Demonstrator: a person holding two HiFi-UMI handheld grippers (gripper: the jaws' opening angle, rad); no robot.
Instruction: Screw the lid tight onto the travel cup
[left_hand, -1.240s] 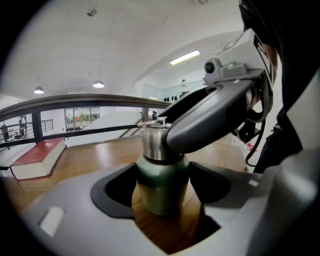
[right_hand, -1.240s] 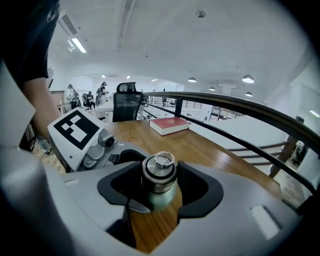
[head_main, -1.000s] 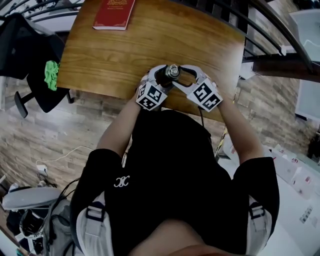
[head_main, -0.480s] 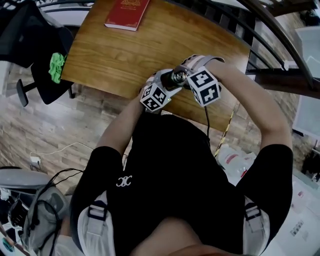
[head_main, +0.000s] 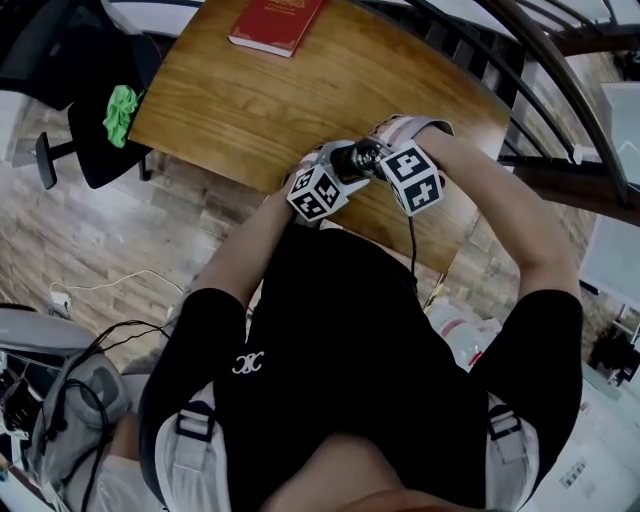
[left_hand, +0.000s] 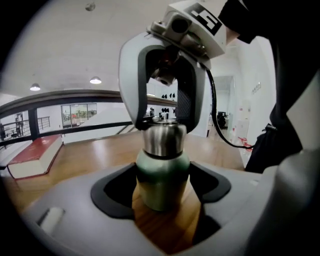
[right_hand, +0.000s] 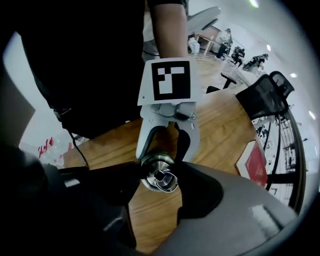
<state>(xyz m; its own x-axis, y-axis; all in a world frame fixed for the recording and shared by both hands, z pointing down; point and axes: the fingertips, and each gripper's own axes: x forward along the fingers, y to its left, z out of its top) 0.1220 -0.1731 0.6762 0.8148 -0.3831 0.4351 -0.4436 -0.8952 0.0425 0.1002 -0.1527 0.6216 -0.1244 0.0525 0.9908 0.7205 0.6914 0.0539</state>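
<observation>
Head view: shows the cup (head_main: 357, 158) upright at the near edge of the table (head_main: 240, 110), close to the person, with the left gripper (head_main: 336, 168) reaching in from the near left and the right gripper (head_main: 372, 152) from the right, both meeting at it.

Left gripper view: looks level at the cup. Has the green body seated between the dark pads (left_hand: 114, 192), clamped from the side, across the vertical long axis. Shows the steel lid (left_hand: 164, 141) on top, with the right gripper coming down from above and straddling it.

Right gripper view: looks straight down that axis onto the lid. Has the jaws closed on the lid's rim. Probably calls for a twist about the vertical line, right turning and left bracing the body.
</observation>
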